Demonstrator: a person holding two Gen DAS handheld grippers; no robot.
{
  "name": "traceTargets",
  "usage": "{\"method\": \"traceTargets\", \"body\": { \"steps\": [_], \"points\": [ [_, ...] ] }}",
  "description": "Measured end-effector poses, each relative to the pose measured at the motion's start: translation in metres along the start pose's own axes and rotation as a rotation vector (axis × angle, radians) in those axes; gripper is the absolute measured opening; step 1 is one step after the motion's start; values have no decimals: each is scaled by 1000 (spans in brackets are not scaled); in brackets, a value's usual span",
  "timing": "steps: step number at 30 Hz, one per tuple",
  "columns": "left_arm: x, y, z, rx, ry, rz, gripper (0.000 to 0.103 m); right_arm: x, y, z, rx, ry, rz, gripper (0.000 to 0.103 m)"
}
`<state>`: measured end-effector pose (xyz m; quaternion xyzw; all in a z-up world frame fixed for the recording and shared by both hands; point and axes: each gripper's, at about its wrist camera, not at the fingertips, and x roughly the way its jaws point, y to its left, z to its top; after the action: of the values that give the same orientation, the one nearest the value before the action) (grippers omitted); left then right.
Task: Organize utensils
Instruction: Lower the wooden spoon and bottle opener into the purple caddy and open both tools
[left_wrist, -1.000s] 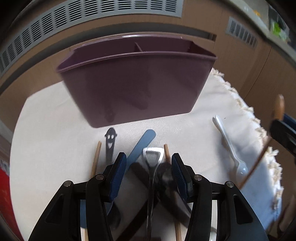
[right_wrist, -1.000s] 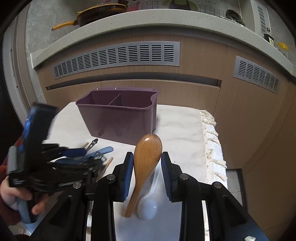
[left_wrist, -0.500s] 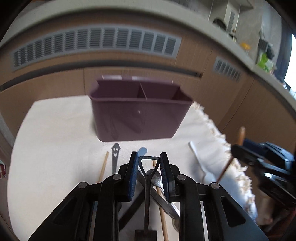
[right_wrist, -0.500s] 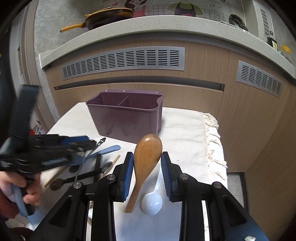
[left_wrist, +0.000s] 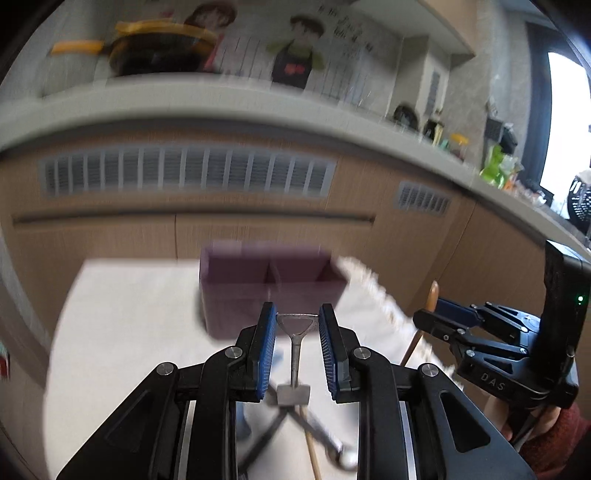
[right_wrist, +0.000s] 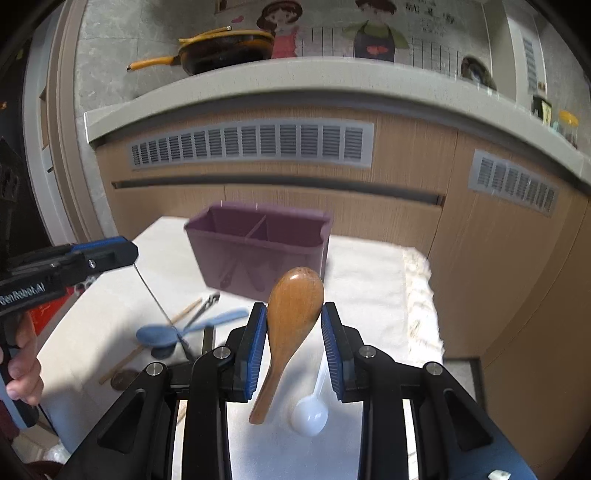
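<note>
Your left claw (left_wrist: 297, 325) has its blue pads closed on the triangular head of a metal bottle opener (left_wrist: 294, 354), whose stem hangs down between them, lifted clear of the desk (left_wrist: 122, 332) with its pale cloth. Beyond the fingertips sits the purple caddy (left_wrist: 269, 291), blurred, its central divider visible. Below the opener, a wooden stick (left_wrist: 314, 448) and a metal spoon (left_wrist: 332, 445) lie crossed on the cloth. At the right edge you hold your right claw (left_wrist: 439, 312) clamped on a wooden spoon (left_wrist: 433, 295), over the cloth's fringed edge (left_wrist: 384, 299).
</note>
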<state>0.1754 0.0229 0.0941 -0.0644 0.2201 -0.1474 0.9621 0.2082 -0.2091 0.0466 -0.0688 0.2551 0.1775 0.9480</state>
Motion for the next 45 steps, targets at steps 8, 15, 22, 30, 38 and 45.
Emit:
{"method": "traceTargets", "body": {
  "steps": [8,15,22,30,38,45],
  "points": [
    [-4,17,113,18,-218,-16,24,-17,-7,117,-56,-246,-29,27],
    [61,60,117,-70,-160,-31,24,47,-8,142,-63,-217,-68,27],
    [131,75,68,-113,25,-19,24,129,-9,106,-57,-35,-50,27],
    [165,77,29,-174,193,-35,26,163,-9,78,-33,130,63,29],
    [98,71,53,-135,-54,72,47,92,-7,88,-93,-35,-53,33],
    [72,76,1,-83,58,154,49,58,-15,49,-124,50,-100,40]
  ]
}}
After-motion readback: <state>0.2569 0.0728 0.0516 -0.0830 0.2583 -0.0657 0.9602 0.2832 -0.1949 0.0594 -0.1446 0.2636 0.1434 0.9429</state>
